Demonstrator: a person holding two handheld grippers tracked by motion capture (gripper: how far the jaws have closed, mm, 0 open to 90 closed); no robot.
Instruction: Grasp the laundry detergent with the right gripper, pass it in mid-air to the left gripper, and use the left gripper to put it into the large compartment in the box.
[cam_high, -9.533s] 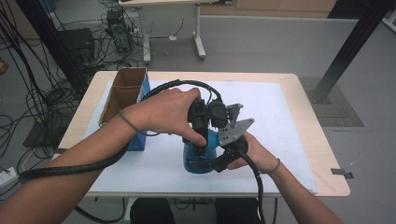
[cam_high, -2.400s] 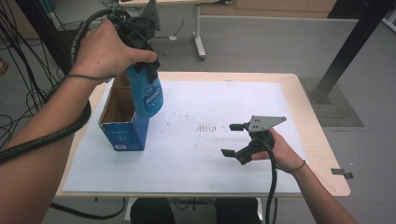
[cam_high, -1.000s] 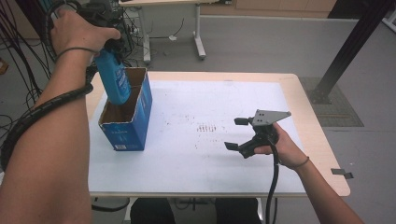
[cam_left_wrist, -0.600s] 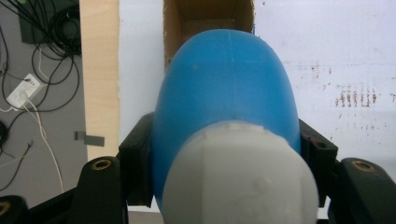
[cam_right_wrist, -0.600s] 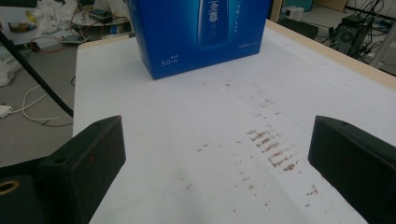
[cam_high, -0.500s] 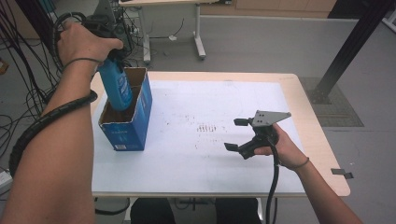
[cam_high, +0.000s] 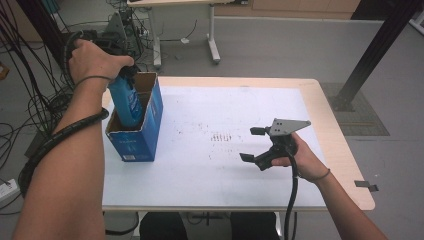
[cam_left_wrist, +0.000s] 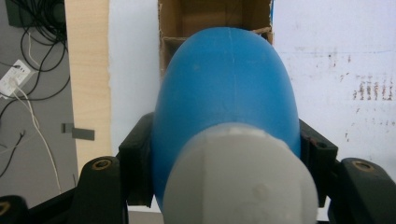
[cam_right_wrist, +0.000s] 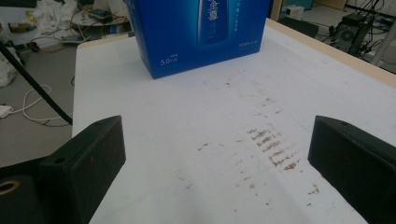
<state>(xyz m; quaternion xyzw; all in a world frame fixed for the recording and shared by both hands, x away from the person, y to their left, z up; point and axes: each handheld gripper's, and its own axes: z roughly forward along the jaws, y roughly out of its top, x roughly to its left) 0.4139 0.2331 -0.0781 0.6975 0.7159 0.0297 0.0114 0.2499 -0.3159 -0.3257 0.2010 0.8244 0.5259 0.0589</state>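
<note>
Left claw (cam_left_wrist: 224, 186) clamps blue bottle (cam_high: 125, 102) inside blue box (cam_high: 142, 132).

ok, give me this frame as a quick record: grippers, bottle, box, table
left gripper: shut on the bottle, just below its grey cap
right gripper: open, nothing between the jaws, low over the white sheet
bottle: blue, lower end inside the box, upper part above the rim
box: blue carton, top open, upright near the table's left edge
table: wood top under a white sheet with brown marks near the middle
</note>
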